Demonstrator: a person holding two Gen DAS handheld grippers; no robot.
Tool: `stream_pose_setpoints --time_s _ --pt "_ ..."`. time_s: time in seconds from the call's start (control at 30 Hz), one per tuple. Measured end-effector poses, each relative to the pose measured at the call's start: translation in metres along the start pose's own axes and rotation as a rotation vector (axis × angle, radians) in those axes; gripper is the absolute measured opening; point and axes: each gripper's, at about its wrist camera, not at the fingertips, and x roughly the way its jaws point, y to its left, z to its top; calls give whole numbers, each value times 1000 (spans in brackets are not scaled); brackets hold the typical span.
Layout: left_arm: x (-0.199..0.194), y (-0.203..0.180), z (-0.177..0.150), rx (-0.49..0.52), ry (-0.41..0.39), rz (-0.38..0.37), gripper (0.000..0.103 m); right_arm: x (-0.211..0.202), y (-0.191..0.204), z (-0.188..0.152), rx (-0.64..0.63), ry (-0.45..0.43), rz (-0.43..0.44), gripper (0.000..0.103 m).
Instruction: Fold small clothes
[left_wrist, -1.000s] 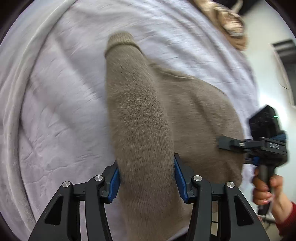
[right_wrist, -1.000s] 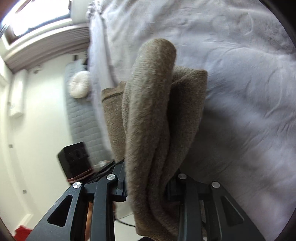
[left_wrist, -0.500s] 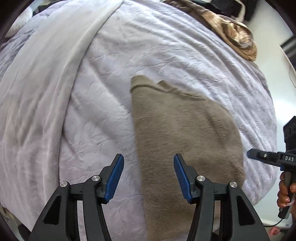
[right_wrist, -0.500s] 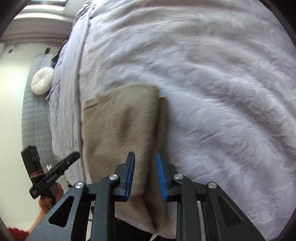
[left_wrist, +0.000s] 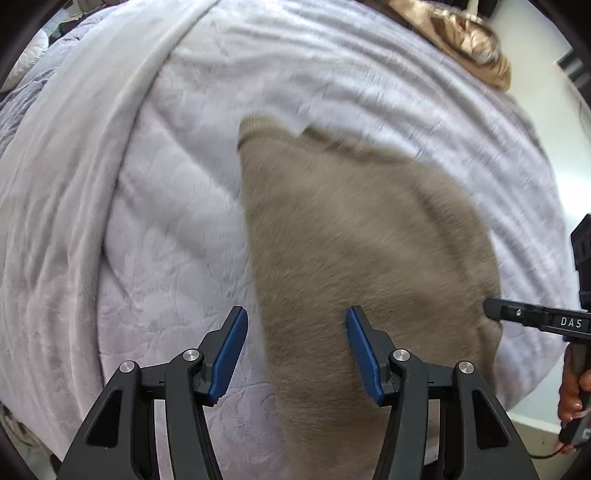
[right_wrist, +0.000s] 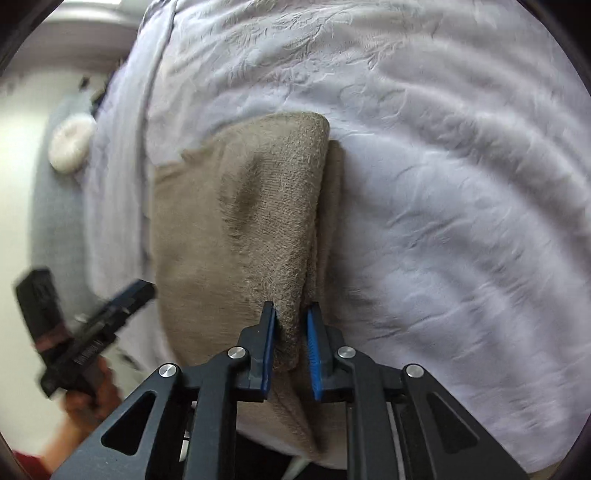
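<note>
The brown sweater (left_wrist: 362, 236) lies flat on the pale blanket (left_wrist: 155, 236), long axis running away from both grippers (cuff farthest). Left gripper (left_wrist: 293, 350) gapes empty above it; right gripper (right_wrist: 290, 347) is closing around a raised fold.

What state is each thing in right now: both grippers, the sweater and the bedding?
Left gripper: open, empty, above the sweater.
Right gripper: jaws closing around the sweater's folded edge.
Brown sweater: lying partly folded on the blanket.
Lilac blanket: spread out, wrinkled.
</note>
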Motion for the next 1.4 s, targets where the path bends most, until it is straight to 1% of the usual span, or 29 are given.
stream_pose_setpoints --time_s 0.07,0.13,0.23,0.3,0.4,0.43,0.47,0.5,0.53,0.57,0.6,0.63,0.7,0.73,0.77,0.8,0.87,0.93,0.97,1.0,1.03,1.07,1.1,1.13,1.17,1.23,1.3,1.33,1.4 --pt "11 0 -5 -11 17 0 57 14 -4 -1 -22 16 -54 17" --pt "14 -3 -6 -1 16 18 57 27 -11 -2 -27 35 -80 18" --pt "9 -8 -5 24 10 49 57 22 -18 -3 16 33 -64 20" --pt "-1 -10 -3 20 -2 62 57 13 -22 -4 41 30 -60 20" --pt "-18 -7 6 4 -53 55 57 -9 -27 -3 73 -35 -27 20" --pt "-20 -5 10 0 -63 54 57 -19 -30 0 83 -81 8 20" --pt "-20 -3 15 -5 -65 54 57 -24 -33 3 95 -105 41 23" --pt "-19 -2 19 -11 -64 56 57 -26 -37 8 115 -120 80 30" --pt "-16 -1 22 -20 -60 58 57 -26 -44 14 150 -121 120 44" --pt "-12 0 25 -29 -55 53 57 -20 -53 22 193 -112 177 50" --pt "-8 0 27 -37 -48 49 57 -12 -60 30 231 -104 230 53" --pt "-3 0 27 -48 -36 47 57 -2 -69 35 280 -94 289 53" --pt "7 0 27 -67 -7 46 57 30 -85 42 409 -35 416 52" --pt "10 0 26 -70 -4 47 57 40 -89 41 442 -19 462 38" --pt "12 -1 25 -64 -4 60 57 46 -90 43 461 -14 483 33" --pt "13 -1 24 -55 -7 72 57 45 -86 45 443 -22 475 27" --pt "16 -2 21 -42 -10 87 58 24 -64 46 278 -89 455 26" --pt "22 0 19 -45 -6 93 67 7 -43 41 129 -129 411 26" --pt "24 1 18 -52 -7 85 69 4 -39 41 74 -133 323 26" --pt "26 2 18 -58 -4 69 69 7 -40 43 54 -127 227 26" --pt "28 1 18 -63 0 61 69 16 -49 46 63 -106 75 26" --pt "28 0 18 -63 2 75 69 21 -59 47 101 -97 71 26" --pt "27 -2 18 -58 1 83 69 20 -66 47 151 -97 108 26" --pt "26 -3 17 -49 -2 91 69 15 -68 44 176 -108 117 27" --pt "26 -4 17 -45 -2 94 69 10 -65 42 158 -117 88 27" --pt "24 -3 15 -48 0 97 69 -2 -52 33 86 -123 -18 27" --pt "22 -5 15 -63 3 94 69 -13 -40 23 43 -125 -87 27" --pt "20 -5 14 -66 4 94 69 -20 -40 15 25 -125 -89 27" --pt "16 -6 11 -70 6 97 69 -31 -36 8 -4 -120 -63 27"
